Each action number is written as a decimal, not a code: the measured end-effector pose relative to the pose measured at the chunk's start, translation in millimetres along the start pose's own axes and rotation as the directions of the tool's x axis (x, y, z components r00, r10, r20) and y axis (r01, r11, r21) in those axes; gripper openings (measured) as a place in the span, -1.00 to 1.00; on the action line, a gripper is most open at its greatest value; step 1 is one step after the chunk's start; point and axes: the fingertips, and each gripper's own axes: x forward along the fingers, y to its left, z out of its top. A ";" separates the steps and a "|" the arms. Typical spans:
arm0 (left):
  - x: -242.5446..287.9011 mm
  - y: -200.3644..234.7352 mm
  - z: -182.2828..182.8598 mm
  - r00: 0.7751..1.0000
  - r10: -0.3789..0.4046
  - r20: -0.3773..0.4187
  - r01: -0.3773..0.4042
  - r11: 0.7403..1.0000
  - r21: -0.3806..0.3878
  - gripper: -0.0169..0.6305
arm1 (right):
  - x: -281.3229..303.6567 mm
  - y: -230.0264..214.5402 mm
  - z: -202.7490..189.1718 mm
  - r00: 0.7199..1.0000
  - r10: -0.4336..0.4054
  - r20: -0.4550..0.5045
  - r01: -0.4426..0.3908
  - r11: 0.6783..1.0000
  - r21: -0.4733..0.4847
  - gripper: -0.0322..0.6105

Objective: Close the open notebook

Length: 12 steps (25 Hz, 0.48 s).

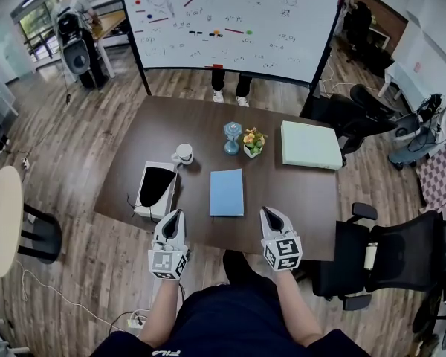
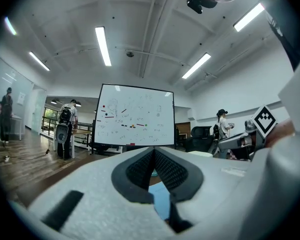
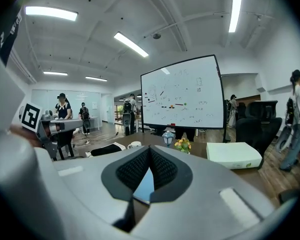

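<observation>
1. Starting left of the notebook (image 1: 227,192): a white box (image 1: 145,201) with something black lying on it, and a white cup (image 1: 183,153) a little beyond that.
2. The left gripper (image 1: 176,216) hovers at the near table edge, just short of the notebook's near left corner. Its jaws are pressed together with nothing between them.
3. The notebook itself is blue and lies flat in the middle of the brown table (image 1: 297,199). From here it reads as one slab, and I can't tell whether a cover is folded open.
4. It looks thin and light, with a smooth and probably slick cover. I'd slide a tip under a free long edge, not the spine.
5. The right gripper (image 1: 268,214) is short of the near right corner, likewise closed up and empty.
6. Beyond the notebook to the right are a small flower pot (image 1: 253,143), then a pale green box (image 1: 310,144).
</observation>
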 end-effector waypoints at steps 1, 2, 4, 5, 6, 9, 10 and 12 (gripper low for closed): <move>-2.2 1.1 0.4 1.000 0.004 0.001 -0.004 1.000 -0.002 -0.96 | -0.5 0.4 1.3 1.000 0.000 0.004 0.000 1.000 -0.007 -0.89; -4.6 2.0 0.5 1.000 0.008 0.001 -0.008 1.000 -0.001 -0.96 | -1.0 1.2 2.1 1.000 0.001 0.007 -0.001 1.000 -0.014 -0.89; -11.4 2.8 0.4 1.000 0.017 0.001 -0.017 1.000 0.002 -0.96 | -4.0 4.0 1.3 1.000 0.004 0.009 -0.004 1.000 -0.020 -0.89; -14.7 2.6 0.7 1.000 0.020 0.002 -0.020 1.000 0.004 -0.96 | -5.8 5.2 0.6 1.000 0.004 0.009 -0.004 1.000 -0.019 -0.89; -17.2 2.3 1.5 1.000 0.020 0.004 -0.020 1.000 0.007 -0.96 | -7.0 6.2 0.5 1.000 0.004 0.010 -0.004 1.000 -0.020 -0.89; -21.9 3.9 4.4 1.000 0.020 0.011 -0.020 1.000 0.004 -0.96 | -5.0 10.4 3.9 1.000 0.007 0.018 -0.006 0.999 -0.039 -0.89; -24.0 5.4 4.6 1.000 0.021 0.012 -0.021 1.000 -0.004 -0.96 | -3.3 13.2 4.8 1.000 0.012 0.022 -0.011 0.999 -0.044 -0.89; -29.8 6.8 2.6 1.000 0.016 0.008 -0.016 0.999 -0.028 -0.96 | -1.7 19.1 4.4 0.999 0.025 0.030 -0.023 0.999 -0.044 -0.89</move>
